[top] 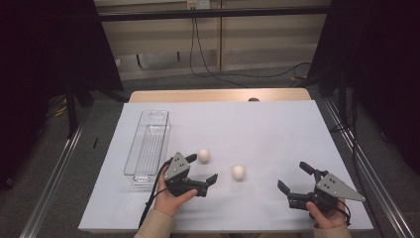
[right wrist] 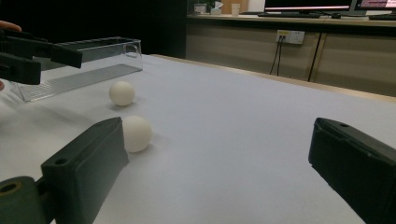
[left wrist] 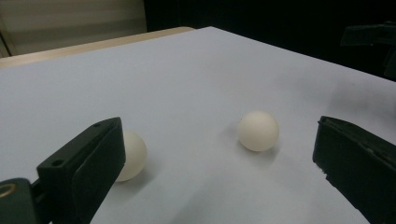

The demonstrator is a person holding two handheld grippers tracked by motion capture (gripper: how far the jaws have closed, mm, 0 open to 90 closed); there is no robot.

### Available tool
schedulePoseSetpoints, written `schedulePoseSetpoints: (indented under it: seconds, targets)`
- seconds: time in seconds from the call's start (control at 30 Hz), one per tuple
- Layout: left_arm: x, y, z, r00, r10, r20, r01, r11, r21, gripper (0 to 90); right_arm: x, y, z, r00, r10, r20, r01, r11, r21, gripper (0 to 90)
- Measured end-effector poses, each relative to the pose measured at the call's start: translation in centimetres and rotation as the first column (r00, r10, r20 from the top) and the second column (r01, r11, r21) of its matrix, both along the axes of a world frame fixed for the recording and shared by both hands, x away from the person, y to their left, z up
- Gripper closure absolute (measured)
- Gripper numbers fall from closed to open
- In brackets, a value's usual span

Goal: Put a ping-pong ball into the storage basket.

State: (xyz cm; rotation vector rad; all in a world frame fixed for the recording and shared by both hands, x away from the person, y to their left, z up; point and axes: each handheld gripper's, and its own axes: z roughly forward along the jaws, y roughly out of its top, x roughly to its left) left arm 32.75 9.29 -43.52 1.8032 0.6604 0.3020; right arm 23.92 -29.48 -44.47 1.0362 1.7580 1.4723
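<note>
Two white balls lie on the white table sheet (top: 257,129). The far ball (top: 203,155) sits just beyond my left gripper (top: 202,167), close to its far jaw. The near ball (top: 238,172) lies right of that gripper, between the two grippers. My left gripper (left wrist: 219,140) is open and holds nothing. Its left jaw half hides the far ball (left wrist: 135,154), and the near ball (left wrist: 258,130) lies ahead between the jaws. My right gripper (top: 292,175) is open and empty, right of the near ball. From my right gripper (right wrist: 217,135), the near ball (right wrist: 136,133) lies by its left jaw and the far ball (right wrist: 122,93) beyond.
A clear, long plastic tray (top: 147,146) lies lengthwise at the table's left, just left of the left hand; the same tray (right wrist: 93,65) appears at the upper left of the right gripper view. Dark curtains and cables stand beyond the table's far edge (top: 220,95).
</note>
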Motion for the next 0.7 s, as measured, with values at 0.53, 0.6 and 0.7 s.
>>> schedulePoseSetpoints:
  seconds: [0.53,0.6,0.7]
  targets:
    - [0.24,-0.59,-0.06,0.9999,-0.014,-0.007,0.014,0.9999,0.008,2.9,0.0,0.0,0.01,1.0,0.0,0.0,0.0,1.0,0.001,3.4]
    - [0.24,-0.67,-0.07,0.9998,-0.015,-0.011,0.015,0.9999,0.007,2.9,0.0,0.0,0.0,1.0,0.0,0.0,0.0,1.0,0.001,3.4]
    - [0.25,-0.76,-0.05,0.9998,-0.015,-0.011,0.015,0.9999,0.006,2.9,0.0,0.0,0.0,1.0,0.001,0.0,-0.001,1.0,0.002,3.4]
